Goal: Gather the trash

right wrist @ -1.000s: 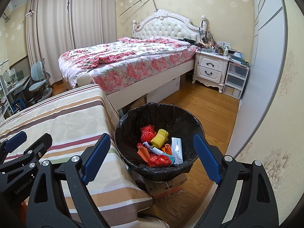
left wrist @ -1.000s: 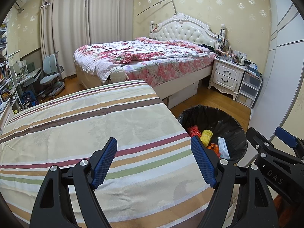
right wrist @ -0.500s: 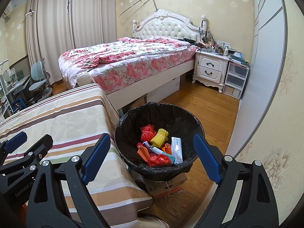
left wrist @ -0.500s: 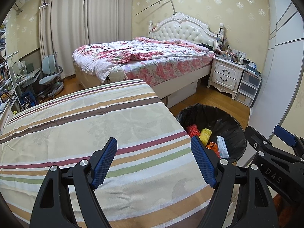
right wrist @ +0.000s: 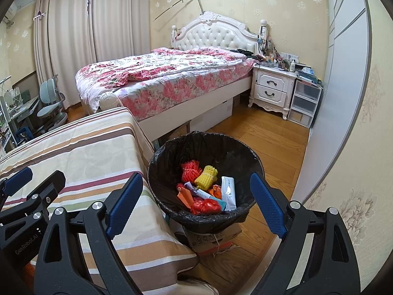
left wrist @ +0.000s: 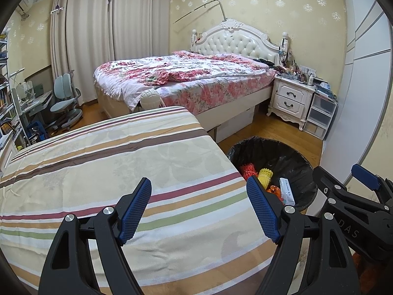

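A black-lined trash bin (right wrist: 172, 157) stands on the floor beside the striped table; it also shows in the left wrist view (left wrist: 294, 154). Inside lie a red foam net (right wrist: 189, 170), a yellow foam net (right wrist: 206, 173), a white packet (right wrist: 228, 191), a red wrapper (right wrist: 206, 206) and other scraps. My right gripper (right wrist: 196, 205) is open and empty, above the bin's near rim. My left gripper (left wrist: 199, 207) is open and empty, over the striped tablecloth (left wrist: 110, 162). The right gripper's body (left wrist: 353, 211) shows at the left view's right edge.
A cardboard box (right wrist: 213, 239) sits under the bin. A bed with floral bedding (right wrist: 167, 73) stands behind. A white nightstand (right wrist: 272, 88) and plastic drawers (right wrist: 304, 103) are at the back right. A wardrobe wall (right wrist: 339, 73) runs along the right. A desk chair (left wrist: 65, 98) is far left.
Almost nothing differs; the left wrist view has shifted very slightly. Both grippers stay open and empty in the same places.
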Motion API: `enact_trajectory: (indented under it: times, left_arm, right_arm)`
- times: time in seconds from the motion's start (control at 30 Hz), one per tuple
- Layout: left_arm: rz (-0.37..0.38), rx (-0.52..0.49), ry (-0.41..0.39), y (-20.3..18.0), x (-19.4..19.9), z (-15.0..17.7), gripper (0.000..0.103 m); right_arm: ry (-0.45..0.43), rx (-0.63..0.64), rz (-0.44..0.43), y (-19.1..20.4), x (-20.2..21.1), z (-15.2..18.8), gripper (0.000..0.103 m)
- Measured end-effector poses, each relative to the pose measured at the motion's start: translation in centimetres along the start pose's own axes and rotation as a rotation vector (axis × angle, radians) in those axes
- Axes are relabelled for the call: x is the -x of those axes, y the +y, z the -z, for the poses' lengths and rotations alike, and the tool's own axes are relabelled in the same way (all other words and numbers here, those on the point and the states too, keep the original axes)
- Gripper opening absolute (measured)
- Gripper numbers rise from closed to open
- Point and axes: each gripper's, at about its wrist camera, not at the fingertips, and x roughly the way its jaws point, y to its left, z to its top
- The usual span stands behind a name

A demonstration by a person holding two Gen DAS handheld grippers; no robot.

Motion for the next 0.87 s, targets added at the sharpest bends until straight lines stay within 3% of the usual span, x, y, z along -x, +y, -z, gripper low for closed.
enact_trajectory:
  times: [0.23, 0.63, 0.87]
  left_arm:
    - [-0.01, 0.003, -0.012, 0.3, 0.3, -0.1, 0.083]
    - [-0.035, -0.015, -0.038, 0.8, 0.5, -0.2, 0.084]
    - [-0.078, 0.009, -0.009, 2.6, -0.4, -0.3, 0.084]
  right_arm:
    - [-0.001, -0.001, 0.0, 0.0, 0.0, 0.0, 0.087]
    - [0.004, 0.009, -0.006, 0.2, 0.1, 0.4, 0.087]
    - [0.017, 0.03, -0.018, 1.4, -0.6, 0.4, 0.087]
